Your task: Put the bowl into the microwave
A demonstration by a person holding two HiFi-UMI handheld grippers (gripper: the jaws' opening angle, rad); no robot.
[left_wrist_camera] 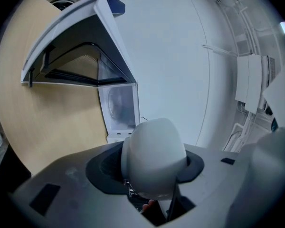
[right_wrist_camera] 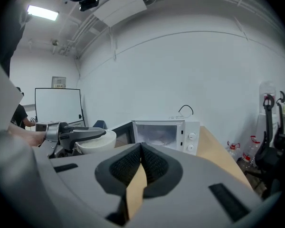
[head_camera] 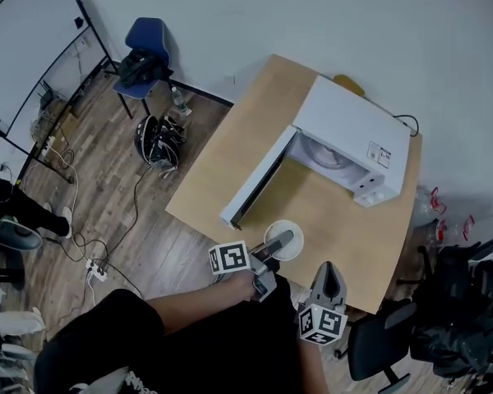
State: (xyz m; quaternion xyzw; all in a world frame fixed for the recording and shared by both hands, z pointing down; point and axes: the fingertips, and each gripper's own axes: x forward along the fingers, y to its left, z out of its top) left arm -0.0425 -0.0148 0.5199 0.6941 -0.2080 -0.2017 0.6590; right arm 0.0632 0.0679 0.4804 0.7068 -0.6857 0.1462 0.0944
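Left claw (head_camera: 284,239) clamped on white bowl (left_wrist_camera: 154,151), one jaw inside the rim and one outside, bowl wall pinched between the pads, claw pointing about level. Bowl is held over the near part of the wooden table (head_camera: 230,162), just near of the open door's free end, well short of the cavity and not inside it. White microwave (head_camera: 353,134) sits at the far right of the table, its door (head_camera: 255,185) swung wide open toward the near left, cavity facing the bowl, round glass plate (head_camera: 322,152) visible inside. Right claw (right_wrist_camera: 141,148) closed, pad tips touching, nothing between them, only a sliver of table showing through the gap lower down; it hangs to the right of and nearer than the bowl, at the table's near edge, tilted slightly down toward the microwave. Person's forearm (head_camera: 197,306) runs in from the near left to the left claw. Blue chair (head_camera: 148,43) and whiteboard (head_camera: 25,48) far left on the wood floor, black office chair (head_camera: 382,343) near right
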